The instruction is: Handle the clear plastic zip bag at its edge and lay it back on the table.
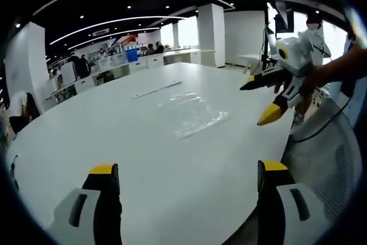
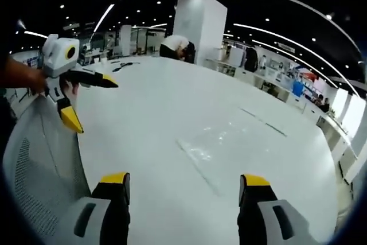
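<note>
Both tools gaping, crinkled clear zip bag (image 1: 192, 113) flat on glossy white table (image 1: 143, 159)

An open-plan office: a broad white table (image 1: 143, 142), long curved strip lights (image 1: 114, 24) in a black ceiling, square white columns (image 2: 198, 21), a grey mesh chair (image 2: 40, 159), desk rows (image 1: 114, 64) with people (image 2: 175, 47) seated.

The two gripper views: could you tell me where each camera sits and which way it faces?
Left gripper view: rides the left gripper, jaws apart, looking across the white table at the clear zip bag; the right gripper and a hand enter from the right.
Right gripper view: rides the right gripper, jaws apart, facing the same bag; the left gripper shows at left above a mesh chair back.
Shared: table, bag, both grippers.
</note>
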### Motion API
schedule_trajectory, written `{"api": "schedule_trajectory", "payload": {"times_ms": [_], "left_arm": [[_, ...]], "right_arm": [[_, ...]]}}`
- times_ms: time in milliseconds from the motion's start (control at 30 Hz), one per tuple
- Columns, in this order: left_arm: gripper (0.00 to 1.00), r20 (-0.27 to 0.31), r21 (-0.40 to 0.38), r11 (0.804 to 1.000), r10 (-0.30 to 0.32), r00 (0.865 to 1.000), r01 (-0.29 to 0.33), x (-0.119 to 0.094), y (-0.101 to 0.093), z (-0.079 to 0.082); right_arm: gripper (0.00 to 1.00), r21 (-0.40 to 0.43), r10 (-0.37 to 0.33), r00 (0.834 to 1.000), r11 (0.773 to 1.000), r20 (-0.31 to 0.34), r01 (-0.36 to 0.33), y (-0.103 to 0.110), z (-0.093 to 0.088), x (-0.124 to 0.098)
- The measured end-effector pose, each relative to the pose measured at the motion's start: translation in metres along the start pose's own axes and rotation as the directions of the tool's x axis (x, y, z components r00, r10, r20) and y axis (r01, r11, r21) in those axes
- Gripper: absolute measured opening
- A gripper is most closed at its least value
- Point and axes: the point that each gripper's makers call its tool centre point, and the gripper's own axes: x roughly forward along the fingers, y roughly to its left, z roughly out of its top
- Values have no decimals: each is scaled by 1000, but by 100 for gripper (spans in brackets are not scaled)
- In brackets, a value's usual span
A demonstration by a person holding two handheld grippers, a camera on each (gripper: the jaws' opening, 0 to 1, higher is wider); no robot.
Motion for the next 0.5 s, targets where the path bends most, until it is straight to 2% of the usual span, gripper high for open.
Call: {"api": "schedule_trajectory", "payload": {"times_ms": [200,500], "left_arm": [[99,-16,7,1000,-20,1000,20,2,-3,-2],[99,-31,9,999,-47,998,47,4,-7,-3]], "right_arm": [[73,-53,20,999,998,-34,-22,-5,-3,9],[69,-71,35,997,997,-66,-39,-19,-5,23]]}}
